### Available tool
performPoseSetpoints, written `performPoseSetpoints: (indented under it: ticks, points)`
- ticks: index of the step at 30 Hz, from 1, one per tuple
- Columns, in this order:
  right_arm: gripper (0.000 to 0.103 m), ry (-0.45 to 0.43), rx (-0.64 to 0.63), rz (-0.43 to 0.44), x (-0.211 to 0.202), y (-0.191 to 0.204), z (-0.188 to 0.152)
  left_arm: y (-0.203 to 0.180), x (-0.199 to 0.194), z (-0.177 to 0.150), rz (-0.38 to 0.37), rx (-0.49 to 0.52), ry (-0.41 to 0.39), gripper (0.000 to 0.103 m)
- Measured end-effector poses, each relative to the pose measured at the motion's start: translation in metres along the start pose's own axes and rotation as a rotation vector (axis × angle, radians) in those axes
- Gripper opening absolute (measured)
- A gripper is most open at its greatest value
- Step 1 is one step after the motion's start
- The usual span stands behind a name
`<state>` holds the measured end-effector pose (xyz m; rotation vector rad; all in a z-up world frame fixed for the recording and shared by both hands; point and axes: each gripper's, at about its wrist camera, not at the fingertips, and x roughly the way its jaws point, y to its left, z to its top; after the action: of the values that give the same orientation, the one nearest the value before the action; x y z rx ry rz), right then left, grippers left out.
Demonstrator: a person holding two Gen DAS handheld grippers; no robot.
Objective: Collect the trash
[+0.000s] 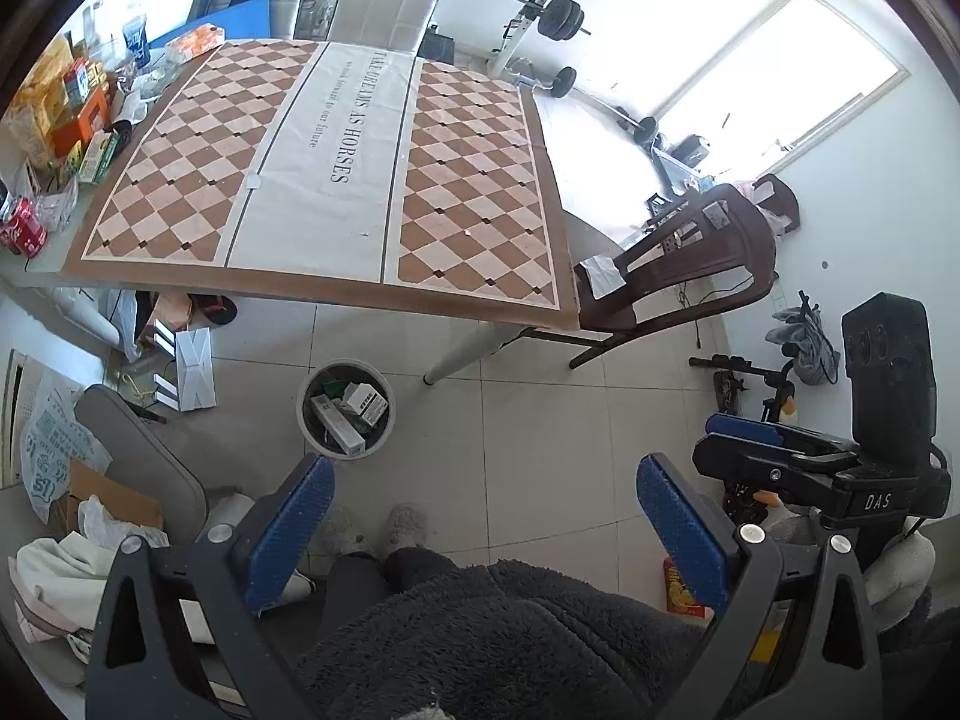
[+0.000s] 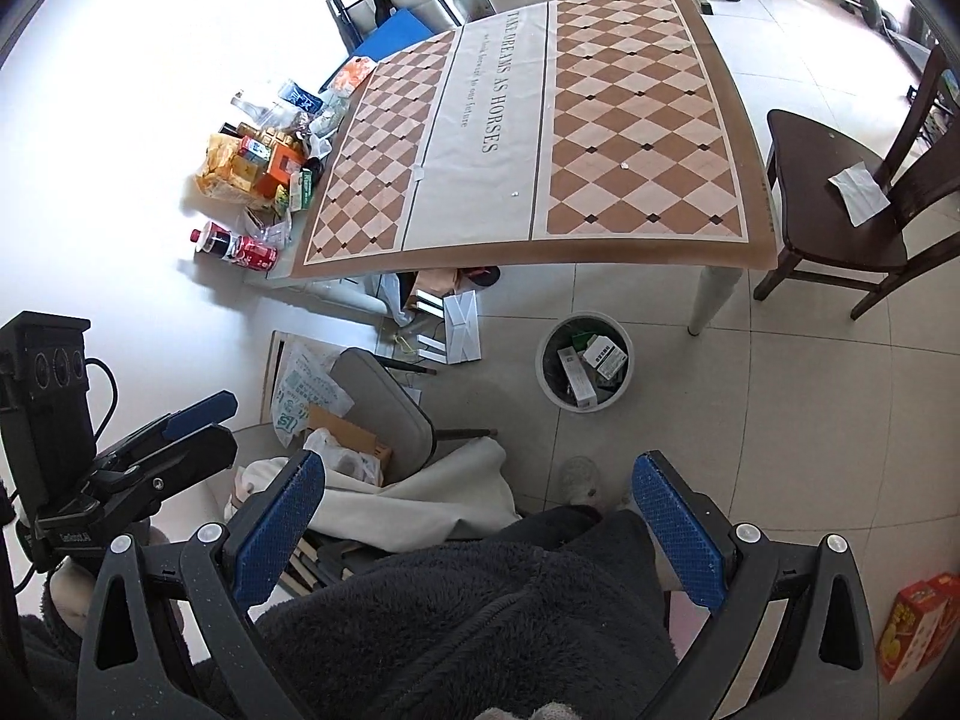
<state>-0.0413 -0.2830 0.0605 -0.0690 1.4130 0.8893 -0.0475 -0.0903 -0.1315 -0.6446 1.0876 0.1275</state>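
Both grippers, left (image 1: pixel 486 525) and right (image 2: pixel 480 519), are hanging wide apart and empty over a fleece lap. Beyond, boxes are lying in the bin (image 1: pixel 345 414) beside the table leg (image 1: pixel 462 354). Farther off, packets (image 2: pixel 264 171) are crowding the table's (image 2: pixel 600 258) left edge.

Between the jaws of the left gripper (image 1: pixel 485 525) lies thick, fuzzy dark fleece (image 1: pixel 498 630). Its pads (image 1: pixel 681 531) are blue, finely dotted rubber on matt black plastic arms with small shiny metal bolts. Ahead of the jaws stands a smooth pale plastic bin (image 1: pixel 345 411) holding glossy cardboard boxes, on smooth, faintly shiny floor tiles (image 1: pixel 540 432). Farther ahead, the tablecloth (image 1: pixel 336 168) looks matt, printed with checks. To the right of the jaws, the chair (image 1: pixel 678 264) is dark polished wood. To the far left, the can (image 1: pixel 24 231) is shiny metal.
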Motion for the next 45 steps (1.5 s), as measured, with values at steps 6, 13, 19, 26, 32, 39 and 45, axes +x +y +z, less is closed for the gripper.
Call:
performPoseSetpoints:
  ticks: [6,13,19,26,32,39,45]
  points:
    - [0.103,-0.006,-0.005,-0.001,-0.003,0.004,-0.003,-0.004,-0.003,-0.003,-0.010,0.016,-0.003,0.103]
    - [0.103,-0.001,-0.012,0.002,-0.006,0.008,-0.010,-0.006,-0.004,-0.005,-0.012,0.021,-0.002,0.103]
    - [0.103,0.000,-0.005,0.004,-0.007,0.005,-0.014,-0.005,-0.007,-0.010,-0.016,0.027,0.002,0.103]
    - [0.103,0.002,-0.006,0.007,-0.007,0.004,-0.014,-0.007,-0.007,-0.013,-0.016,0.028,0.002,0.103]
    - [0.103,0.003,-0.007,0.004,-0.008,0.002,-0.015,-0.009,-0.007,-0.015,-0.017,0.036,0.004,0.103]
    - [0.103,0.004,-0.013,0.007,-0.009,-0.002,-0.013,-0.010,-0.006,-0.014,-0.016,0.032,0.002,0.103]
    - [0.103,0.007,-0.018,0.007,-0.010,-0.004,-0.010,-0.011,-0.006,-0.014,-0.015,0.031,0.001,0.103]
